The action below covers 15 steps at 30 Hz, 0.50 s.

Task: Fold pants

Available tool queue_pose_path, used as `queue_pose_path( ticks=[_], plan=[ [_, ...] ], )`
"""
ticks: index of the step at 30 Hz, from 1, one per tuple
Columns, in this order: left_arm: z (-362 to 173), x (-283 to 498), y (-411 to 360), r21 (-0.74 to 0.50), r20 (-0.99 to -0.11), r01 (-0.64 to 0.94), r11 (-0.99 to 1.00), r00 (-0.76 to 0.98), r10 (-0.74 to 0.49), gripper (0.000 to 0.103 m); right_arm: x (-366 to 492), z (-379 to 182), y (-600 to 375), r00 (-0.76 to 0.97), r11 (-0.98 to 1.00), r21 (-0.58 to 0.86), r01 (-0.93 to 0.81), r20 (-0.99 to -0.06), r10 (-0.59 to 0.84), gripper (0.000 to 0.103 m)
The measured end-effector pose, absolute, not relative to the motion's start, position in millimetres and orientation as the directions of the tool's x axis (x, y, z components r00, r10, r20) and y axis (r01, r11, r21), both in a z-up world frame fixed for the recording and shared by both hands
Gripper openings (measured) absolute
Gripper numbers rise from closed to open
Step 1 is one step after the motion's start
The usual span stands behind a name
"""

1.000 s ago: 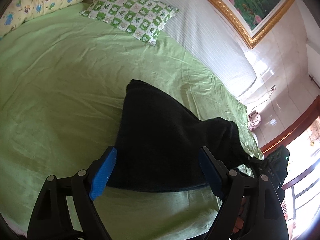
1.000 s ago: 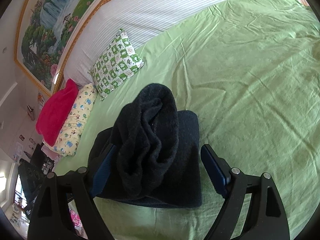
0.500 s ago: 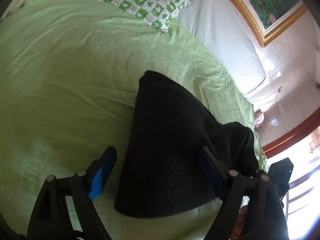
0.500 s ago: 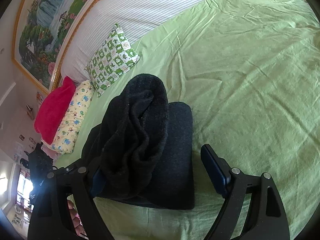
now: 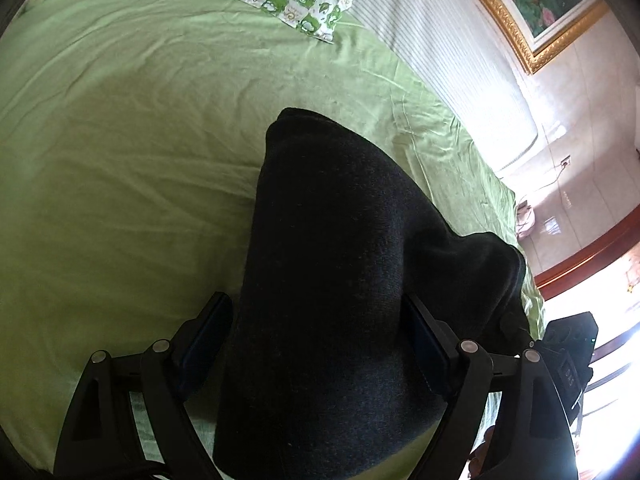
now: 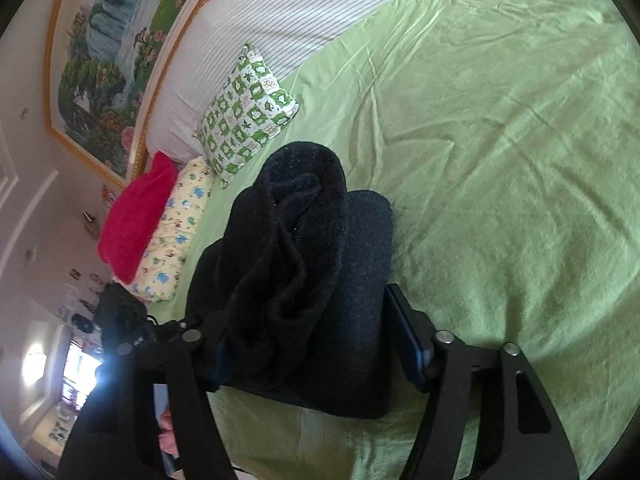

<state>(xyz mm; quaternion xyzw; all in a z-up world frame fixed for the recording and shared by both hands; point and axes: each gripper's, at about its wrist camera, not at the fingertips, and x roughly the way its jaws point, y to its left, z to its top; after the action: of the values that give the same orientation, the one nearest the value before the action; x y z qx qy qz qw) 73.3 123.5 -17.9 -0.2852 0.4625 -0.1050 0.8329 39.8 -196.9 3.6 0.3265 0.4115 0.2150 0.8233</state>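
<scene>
Right wrist view: we find the right gripper closing, narrowed around the pants; the left gripper straddles them wide. Loose top roll may unfold on the bed.

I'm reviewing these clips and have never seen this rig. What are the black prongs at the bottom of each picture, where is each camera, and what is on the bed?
Each picture comes from a fisheye camera on a hand-held gripper, looking forward along its two black fingers. One view is from the left gripper, the other from the right gripper; no robot arm is involved. On the green sheet lie dark pants, partly folded, with a bunched part on top. Both grippers straddle the pants. The right jaws have just been closing around the bunched part; whether either gripper's pads already press the cloth I cannot tell. Pillows lie near the striped headboard.
</scene>
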Motion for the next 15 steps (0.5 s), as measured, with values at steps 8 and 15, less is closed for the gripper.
queue_pose_path(
  ticks=[8,15],
  plan=[
    [-17.5,73.0,123.9,-0.646,-0.658,-0.064,0.761,0.551,-0.513,0.053,38.0,-1.2,-203.8,0.557,0.629,0.77,-0.106,-0.478,0.679,0.049],
    [0.8,67.4,121.1,-0.642,-0.639,-0.032,0.766,0.574,-0.512,0.038,36.2,3.5,-200.1,0.57,0.607,0.786,-0.119,-0.447,0.69,0.046]
  ],
)
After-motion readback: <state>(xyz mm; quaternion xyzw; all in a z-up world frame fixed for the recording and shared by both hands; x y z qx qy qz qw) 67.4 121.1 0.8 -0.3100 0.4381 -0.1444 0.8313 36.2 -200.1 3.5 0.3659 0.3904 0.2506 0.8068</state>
